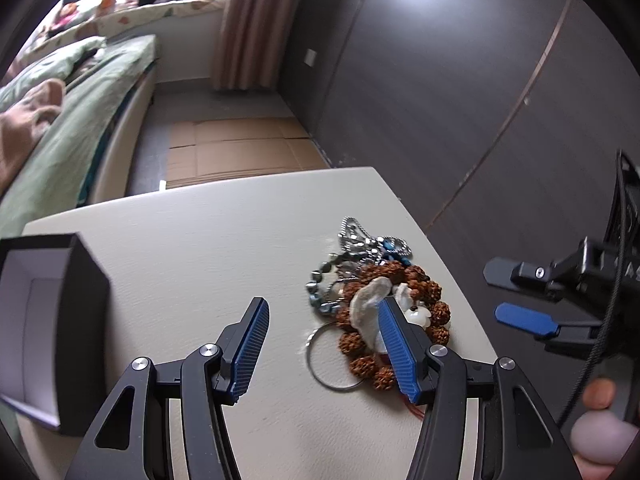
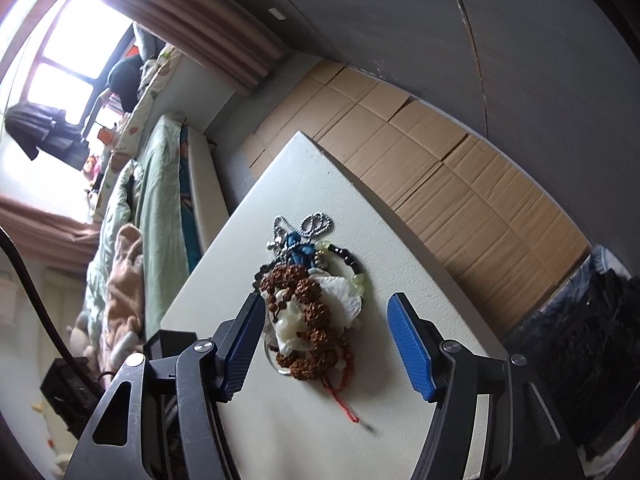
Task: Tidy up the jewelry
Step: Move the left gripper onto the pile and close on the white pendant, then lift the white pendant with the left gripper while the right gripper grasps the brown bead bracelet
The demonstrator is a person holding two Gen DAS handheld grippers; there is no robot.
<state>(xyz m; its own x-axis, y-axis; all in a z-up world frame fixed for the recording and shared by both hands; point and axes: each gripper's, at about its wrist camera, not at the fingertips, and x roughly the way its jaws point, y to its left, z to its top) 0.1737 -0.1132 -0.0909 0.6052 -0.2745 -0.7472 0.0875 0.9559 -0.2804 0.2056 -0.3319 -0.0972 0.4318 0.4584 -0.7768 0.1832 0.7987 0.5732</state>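
I'm looking at the jewelry pile (image 1: 376, 300) lying on the white table (image 1: 200, 248), near its right edge. My left gripper (image 1: 324, 344) is hanging open beside it, its right finger (image 1: 394, 344) in front of the brown beads (image 1: 424, 292); contact unclear. My right gripper (image 2: 326, 340) is hanging open over the pile, gripping nothing. Only the left view is showing the open dark box (image 1: 52, 328) at the table's left; only the right view is showing the red cord (image 2: 344, 396).

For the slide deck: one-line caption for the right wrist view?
Right tool, open, poised over a tangled jewelry pile of brown bead bracelets and silver chain on a white table.
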